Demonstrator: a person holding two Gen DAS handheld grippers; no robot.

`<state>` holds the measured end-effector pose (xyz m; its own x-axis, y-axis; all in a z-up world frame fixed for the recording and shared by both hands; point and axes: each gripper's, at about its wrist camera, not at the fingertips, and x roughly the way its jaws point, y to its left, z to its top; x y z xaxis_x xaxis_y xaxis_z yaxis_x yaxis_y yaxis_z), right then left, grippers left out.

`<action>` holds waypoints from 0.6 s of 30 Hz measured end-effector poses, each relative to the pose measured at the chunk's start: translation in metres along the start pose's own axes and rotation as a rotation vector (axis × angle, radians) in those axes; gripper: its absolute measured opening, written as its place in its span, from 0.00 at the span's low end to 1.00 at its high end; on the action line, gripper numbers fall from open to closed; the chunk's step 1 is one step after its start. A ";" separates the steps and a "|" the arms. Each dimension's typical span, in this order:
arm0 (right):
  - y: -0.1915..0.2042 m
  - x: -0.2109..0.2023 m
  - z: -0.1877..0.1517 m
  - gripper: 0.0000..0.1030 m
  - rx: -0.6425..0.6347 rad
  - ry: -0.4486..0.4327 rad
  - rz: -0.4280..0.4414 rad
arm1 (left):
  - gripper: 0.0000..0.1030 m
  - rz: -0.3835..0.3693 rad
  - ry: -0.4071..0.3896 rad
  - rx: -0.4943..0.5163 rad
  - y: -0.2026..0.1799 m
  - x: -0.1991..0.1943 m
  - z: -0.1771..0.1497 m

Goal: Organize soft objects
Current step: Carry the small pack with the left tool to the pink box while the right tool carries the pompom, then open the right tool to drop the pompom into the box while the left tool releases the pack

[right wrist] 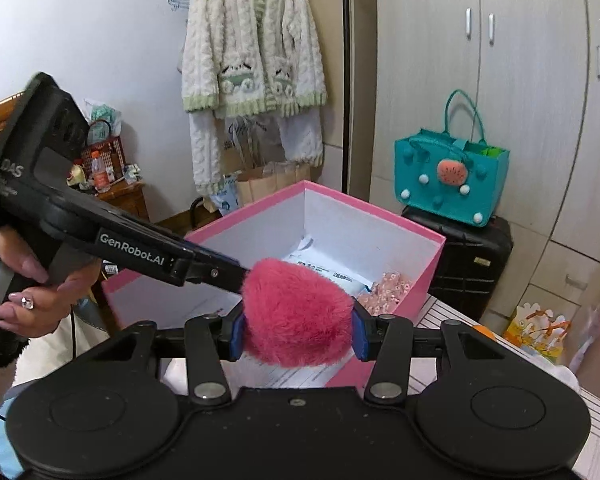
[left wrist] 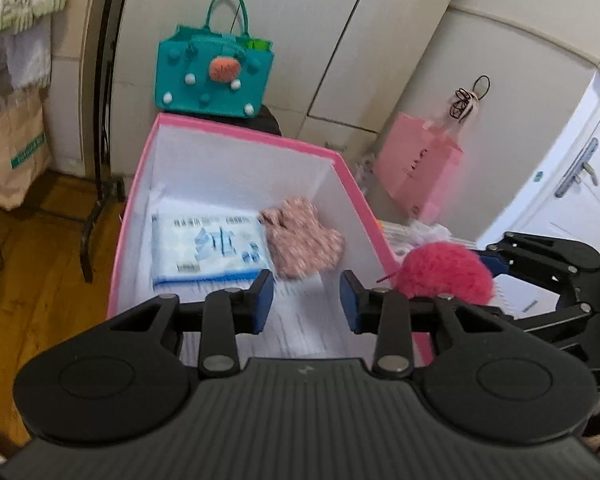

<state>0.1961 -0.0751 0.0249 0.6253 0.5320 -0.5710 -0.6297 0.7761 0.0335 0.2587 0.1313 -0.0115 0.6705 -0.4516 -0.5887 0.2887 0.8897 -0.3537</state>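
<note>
A fluffy magenta pom-pom point(right wrist: 298, 314) is pinched between the blue pads of my right gripper point(right wrist: 298, 330), just in front of the near rim of the pink box point(right wrist: 432, 240). The left wrist view shows the same pom-pom point(left wrist: 446, 274) beside the box's right wall point(left wrist: 356, 184). My left gripper point(left wrist: 306, 300) hovers over the box's near end, its jaws a short gap apart with nothing between them. Inside the box lie a pink floral cloth point(left wrist: 304, 240) and a blue-and-white packet point(left wrist: 208, 248).
A teal felt bag point(left wrist: 212, 72) stands on a black suitcase point(right wrist: 468, 256) behind the box. A pink paper bag point(left wrist: 420, 172) leans by the wardrobe. A white cardigan point(right wrist: 252, 48) hangs at the wall. A person's hand point(right wrist: 32, 300) holds the left gripper's handle.
</note>
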 end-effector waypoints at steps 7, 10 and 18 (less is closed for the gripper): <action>-0.010 0.046 0.002 0.52 -0.015 0.080 0.032 | 0.29 0.055 0.013 0.019 0.012 0.022 0.008; -0.010 0.059 0.003 0.52 -0.027 0.108 0.039 | 0.29 0.084 0.015 0.028 0.015 0.025 0.007; -0.007 0.062 0.003 0.67 -0.035 0.095 0.060 | 0.42 0.163 -0.005 0.062 0.010 0.011 0.003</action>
<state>0.2405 -0.0463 -0.0080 0.5405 0.5411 -0.6443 -0.6814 0.7307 0.0420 0.2712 0.1361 -0.0190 0.7151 -0.3012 -0.6308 0.2176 0.9535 -0.2085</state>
